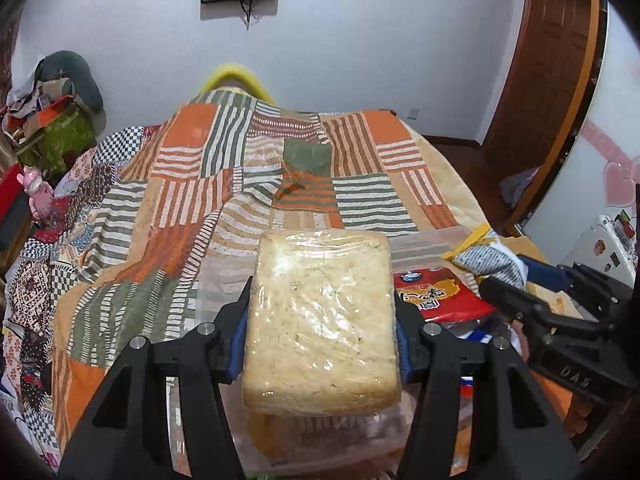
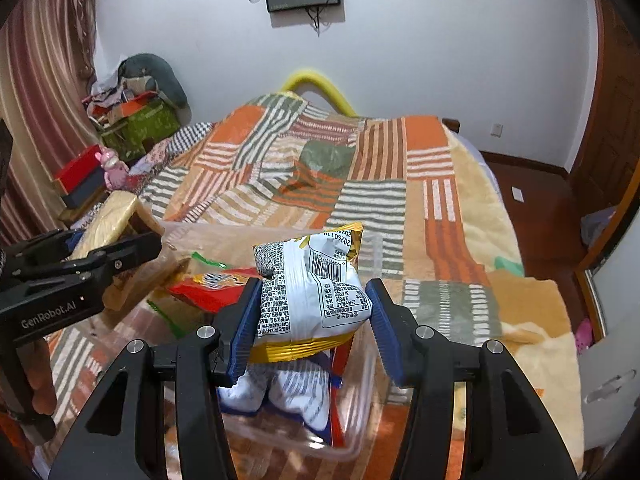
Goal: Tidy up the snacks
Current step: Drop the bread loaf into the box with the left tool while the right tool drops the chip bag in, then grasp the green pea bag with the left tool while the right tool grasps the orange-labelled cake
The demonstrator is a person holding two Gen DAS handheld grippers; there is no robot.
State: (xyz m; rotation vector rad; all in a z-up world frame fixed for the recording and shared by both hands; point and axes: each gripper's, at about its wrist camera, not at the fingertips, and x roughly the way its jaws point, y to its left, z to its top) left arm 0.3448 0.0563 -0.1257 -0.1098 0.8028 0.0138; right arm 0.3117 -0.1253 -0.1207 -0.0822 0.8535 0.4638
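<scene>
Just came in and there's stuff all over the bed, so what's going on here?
A person is sorting snacks with a handheld gripper in each hand. The left gripper is shut on a plastic-wrapped pale cake block; the right gripper is shut on a white-and-yellow snack bag. Both hang over a clear plastic bin on the patchwork bedspread, which already holds a red packet and other bags.

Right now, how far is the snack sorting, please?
Partly done: the clear plastic bin on the bed already holds a red snack packet and a blue-and-white packet. In hand: the left tool grips a pale cake block wrapped in clear film; the right tool grips a white-and-yellow printed pouch. Left: placing both.
</scene>
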